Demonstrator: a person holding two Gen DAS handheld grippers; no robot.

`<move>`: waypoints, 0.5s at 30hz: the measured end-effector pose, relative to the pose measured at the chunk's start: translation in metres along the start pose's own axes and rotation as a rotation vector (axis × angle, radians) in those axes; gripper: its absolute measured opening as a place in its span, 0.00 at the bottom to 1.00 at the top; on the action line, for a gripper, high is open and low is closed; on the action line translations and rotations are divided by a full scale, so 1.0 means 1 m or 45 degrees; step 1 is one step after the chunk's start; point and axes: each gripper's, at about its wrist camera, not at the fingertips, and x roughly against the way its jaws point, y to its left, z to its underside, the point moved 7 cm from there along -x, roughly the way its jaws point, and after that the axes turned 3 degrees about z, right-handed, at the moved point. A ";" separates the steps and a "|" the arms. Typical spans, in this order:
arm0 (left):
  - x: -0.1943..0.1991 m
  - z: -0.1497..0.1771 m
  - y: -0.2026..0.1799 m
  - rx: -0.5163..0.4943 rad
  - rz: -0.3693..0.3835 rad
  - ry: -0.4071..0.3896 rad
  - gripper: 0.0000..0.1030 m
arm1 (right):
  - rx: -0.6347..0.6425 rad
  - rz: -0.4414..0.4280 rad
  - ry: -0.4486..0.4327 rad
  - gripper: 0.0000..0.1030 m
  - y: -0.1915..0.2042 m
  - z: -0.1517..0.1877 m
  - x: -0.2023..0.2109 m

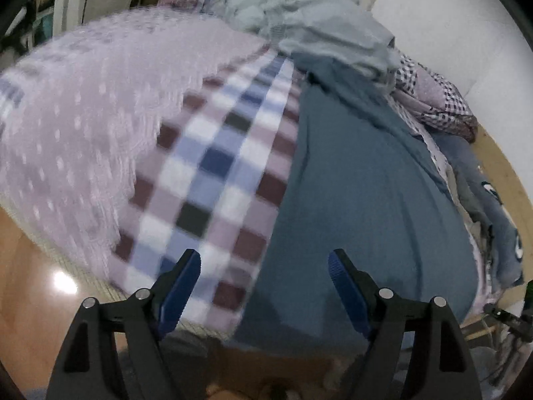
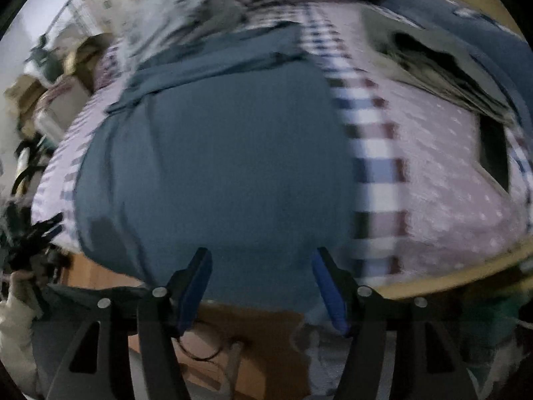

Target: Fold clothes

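Note:
A teal-blue garment (image 1: pixel 353 206) lies spread flat on the bed, its near edge hanging over the bedside. In the right wrist view the same teal-blue garment (image 2: pixel 216 173) fills the middle, its far part bunched into folds. My left gripper (image 1: pixel 265 260) is open just above the garment's near left edge, nothing between its blue pads. My right gripper (image 2: pixel 261 258) is open over the garment's near hem, also holding nothing. Both views are blurred by motion.
The bed carries a pink dotted and checked cover (image 1: pixel 110 110). A heap of pale grey-green clothes (image 1: pixel 299 16) sits at the far end, more dark clothes (image 1: pixel 483 200) along the right side. Wooden floor (image 1: pixel 30 283) lies below the bed edge. A sleeve (image 2: pixel 16 320) shows at the left.

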 end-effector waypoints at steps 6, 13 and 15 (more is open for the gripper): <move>-0.026 0.038 -0.006 -0.050 0.035 0.169 0.80 | 0.179 -0.136 -0.022 0.65 0.071 -0.005 -0.008; -0.029 0.048 0.015 -0.014 0.004 0.187 0.80 | 0.308 -0.263 -0.010 0.65 0.135 0.006 -0.016; -0.031 0.049 0.016 -0.022 0.017 0.187 0.80 | 0.325 -0.303 0.017 0.65 0.148 0.010 -0.022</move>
